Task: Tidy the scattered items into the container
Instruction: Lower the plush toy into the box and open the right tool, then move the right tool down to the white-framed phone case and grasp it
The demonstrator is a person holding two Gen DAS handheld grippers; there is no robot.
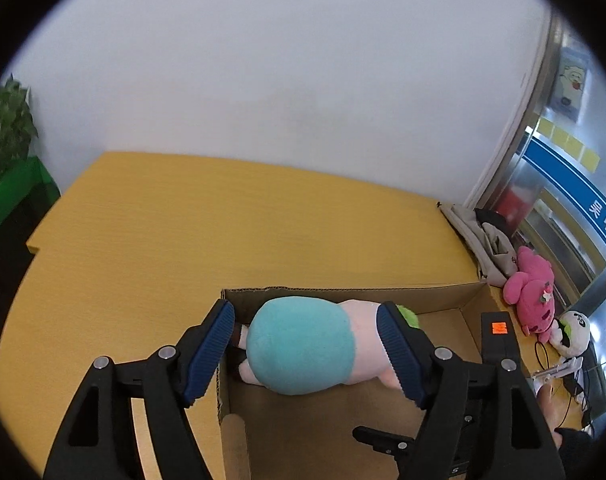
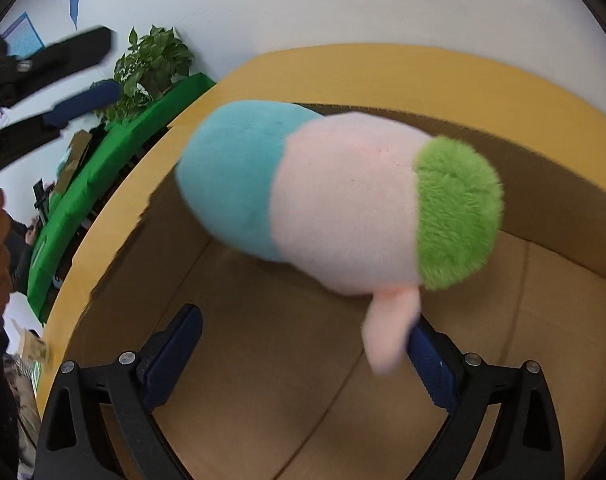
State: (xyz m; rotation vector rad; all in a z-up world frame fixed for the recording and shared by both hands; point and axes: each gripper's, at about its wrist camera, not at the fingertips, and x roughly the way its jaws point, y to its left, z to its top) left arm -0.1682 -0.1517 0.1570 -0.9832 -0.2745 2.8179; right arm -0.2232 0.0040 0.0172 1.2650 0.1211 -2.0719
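Plush toy point(image 1: 303, 348) filling box point(image 1: 469, 304) left end.

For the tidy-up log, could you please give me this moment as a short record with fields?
container: open cardboard box on yellow table
item at box: teal, pink and green plush, over the box interior, blurred in right view
left gripper: open, fingers either side of the plush
right gripper: open, plush limb by one finger
left to tidy: pink plush and white plush, on the table outside the box
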